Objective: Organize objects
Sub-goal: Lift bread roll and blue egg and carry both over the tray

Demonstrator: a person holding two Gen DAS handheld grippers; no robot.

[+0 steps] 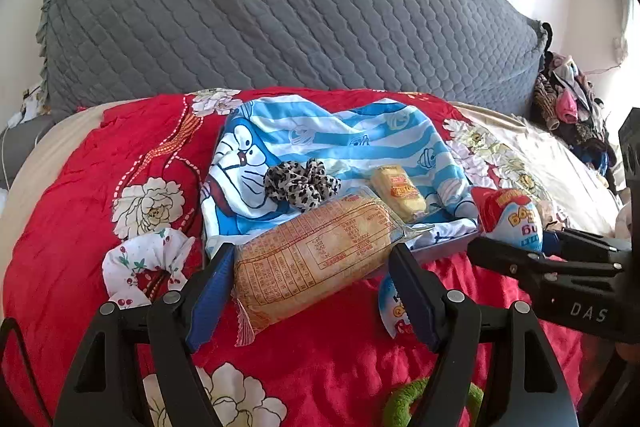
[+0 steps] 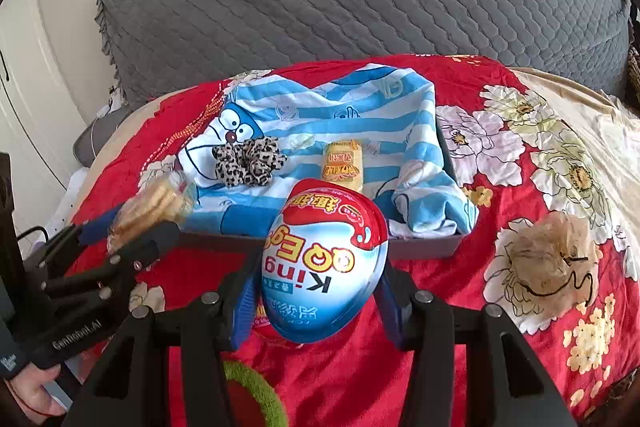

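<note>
I've got the left hand-held gripper point(image 1: 312, 291) clamping the cracker pack point(image 1: 312, 259), right hand-held gripper point(image 2: 316, 311) squeezing the toy egg point(image 2: 324, 259), tray point(image 2: 424, 247) just ahead for both drops.

Bright daylight from right; strong fisheye edge warping.

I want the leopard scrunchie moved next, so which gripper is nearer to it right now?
Left. The left gripper, shut on the cracker pack, sits just in front of the leopard scrunchie. The right gripper, holding the egg toy, is off to the scrunchie's right, farther away.

L tongs point(image 1: 312, 291) grip cracker pack point(image 1: 316, 259).
</note>
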